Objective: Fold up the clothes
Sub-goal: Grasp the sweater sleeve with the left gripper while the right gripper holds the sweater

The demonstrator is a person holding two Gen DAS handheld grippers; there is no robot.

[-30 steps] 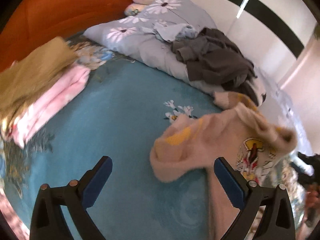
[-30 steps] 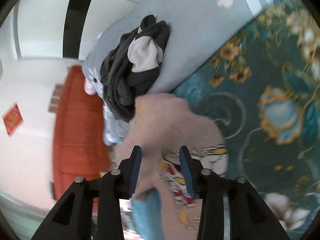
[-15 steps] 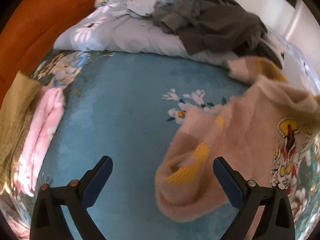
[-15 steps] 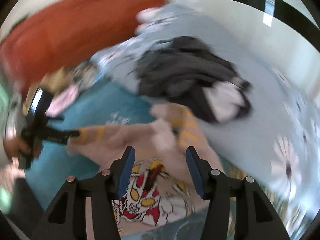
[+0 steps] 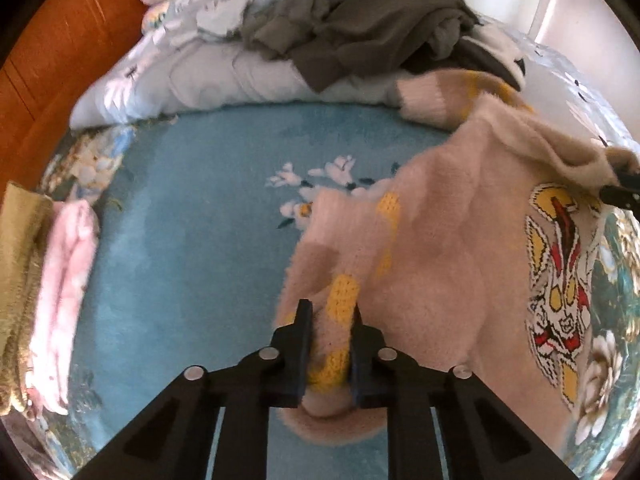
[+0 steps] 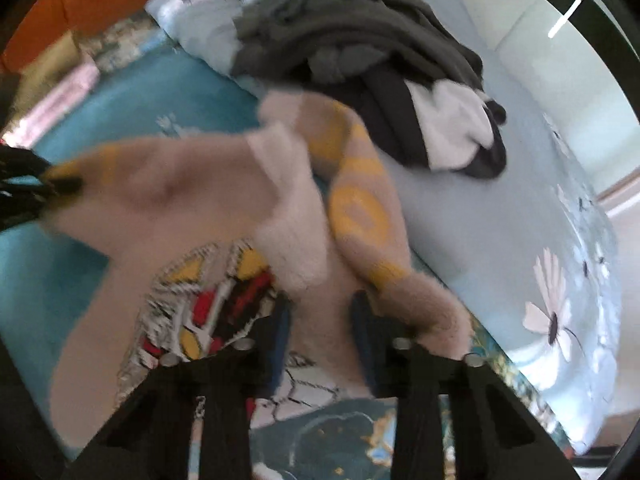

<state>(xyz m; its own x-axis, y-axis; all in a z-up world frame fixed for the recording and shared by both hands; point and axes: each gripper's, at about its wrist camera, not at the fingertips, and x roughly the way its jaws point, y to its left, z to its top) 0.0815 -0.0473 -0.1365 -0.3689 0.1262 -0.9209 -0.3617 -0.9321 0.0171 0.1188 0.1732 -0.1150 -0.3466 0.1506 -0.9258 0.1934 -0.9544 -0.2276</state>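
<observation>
A fuzzy beige sweater [image 5: 452, 248] with yellow rings on the sleeves and a red-and-yellow cartoon figure on the front lies spread on the blue bedspread [image 5: 192, 240]. My left gripper [image 5: 329, 324] is shut on a yellow-ringed sleeve of it. My right gripper [image 6: 322, 312] is shut on the sweater [image 6: 192, 200] near the shoulder, beside the other sleeve. The right gripper's tips also show at the right edge of the left wrist view [image 5: 620, 192]. The left gripper shows at the left edge of the right wrist view [image 6: 36, 184].
A pile of dark grey clothes [image 5: 360, 24] lies on a pale floral duvet [image 5: 180, 76] at the far side. Folded pink and olive garments [image 5: 48, 280] are stacked at the left. An orange headboard [image 5: 48, 48] stands behind.
My left gripper has moved onto the sleeve and shut on it; it was open before. My right gripper has swung round and holds the sweater at the shoulder.
</observation>
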